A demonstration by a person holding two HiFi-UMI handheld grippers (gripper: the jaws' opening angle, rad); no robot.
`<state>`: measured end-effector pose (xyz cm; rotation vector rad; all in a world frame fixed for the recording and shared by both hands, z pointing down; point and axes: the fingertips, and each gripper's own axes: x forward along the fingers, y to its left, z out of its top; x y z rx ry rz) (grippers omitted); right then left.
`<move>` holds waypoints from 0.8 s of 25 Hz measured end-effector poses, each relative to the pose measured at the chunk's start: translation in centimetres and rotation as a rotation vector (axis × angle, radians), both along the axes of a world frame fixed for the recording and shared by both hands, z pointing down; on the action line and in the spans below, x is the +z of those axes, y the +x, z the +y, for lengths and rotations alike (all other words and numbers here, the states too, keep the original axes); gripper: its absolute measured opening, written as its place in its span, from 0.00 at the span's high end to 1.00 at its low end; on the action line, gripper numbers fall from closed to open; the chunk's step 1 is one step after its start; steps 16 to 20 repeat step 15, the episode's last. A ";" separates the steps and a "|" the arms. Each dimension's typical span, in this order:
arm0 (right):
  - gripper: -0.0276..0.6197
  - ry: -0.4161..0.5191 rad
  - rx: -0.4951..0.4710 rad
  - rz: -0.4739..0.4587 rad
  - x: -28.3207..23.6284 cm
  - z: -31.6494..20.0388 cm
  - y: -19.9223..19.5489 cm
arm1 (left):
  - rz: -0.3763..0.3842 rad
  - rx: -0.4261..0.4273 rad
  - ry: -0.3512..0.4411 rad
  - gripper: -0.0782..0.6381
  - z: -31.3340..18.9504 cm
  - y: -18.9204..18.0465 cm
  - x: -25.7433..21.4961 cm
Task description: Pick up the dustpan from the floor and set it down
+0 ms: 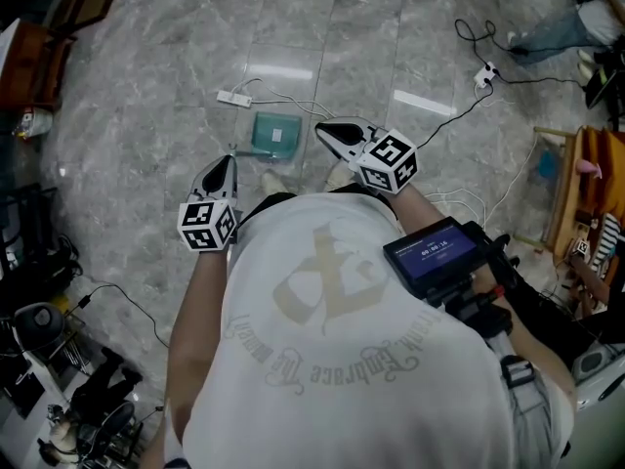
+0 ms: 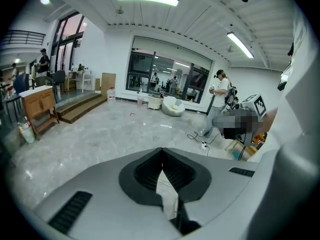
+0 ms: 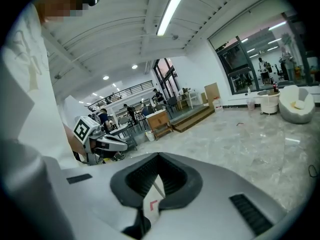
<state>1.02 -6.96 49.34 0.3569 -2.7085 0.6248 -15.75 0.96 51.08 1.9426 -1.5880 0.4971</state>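
The teal dustpan (image 1: 276,135) lies flat on the grey marble floor (image 1: 156,115), just ahead of the person's feet. My left gripper (image 1: 229,158) hangs in the air to the dustpan's lower left, its jaws shut with nothing between them. My right gripper (image 1: 322,128) hovers just right of the dustpan, also shut and empty. Neither touches the dustpan. In the left gripper view the left gripper (image 2: 161,149) shows its tips meeting; in the right gripper view the right gripper (image 3: 159,154) shows the same. The dustpan appears in neither gripper view.
A white power strip (image 1: 234,98) with its cable lies just beyond the dustpan. A second plug block (image 1: 485,72) with black cables lies at the far right. Wooden furniture (image 1: 574,193) stands at the right, dark equipment (image 1: 59,360) at the lower left. Another person (image 2: 219,96) stands across the room.
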 end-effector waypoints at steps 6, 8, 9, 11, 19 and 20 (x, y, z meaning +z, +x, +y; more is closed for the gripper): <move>0.93 -0.001 0.001 0.000 0.1 -0.1 0.0 | -0.001 0.005 0.003 0.87 -0.8 -0.3 0.1; 0.93 0.000 0.001 0.000 0.0 -0.2 -0.1 | 0.001 0.008 0.001 0.87 -0.9 -0.1 0.2; 0.93 0.000 0.001 -0.001 -0.1 -0.2 -0.2 | 0.001 0.011 0.000 0.87 -0.9 0.0 0.2; 0.93 0.002 0.000 -0.001 -0.3 -0.2 -0.4 | 0.003 0.017 -0.003 0.87 -0.9 0.1 0.1; 0.93 0.004 -0.002 -0.004 -0.8 -0.2 -0.9 | 0.006 0.023 -0.006 0.87 -0.9 -0.1 -0.1; 0.93 0.004 -0.002 -0.004 -0.8 -0.2 -0.9 | 0.006 0.023 -0.006 0.87 -0.9 -0.1 -0.1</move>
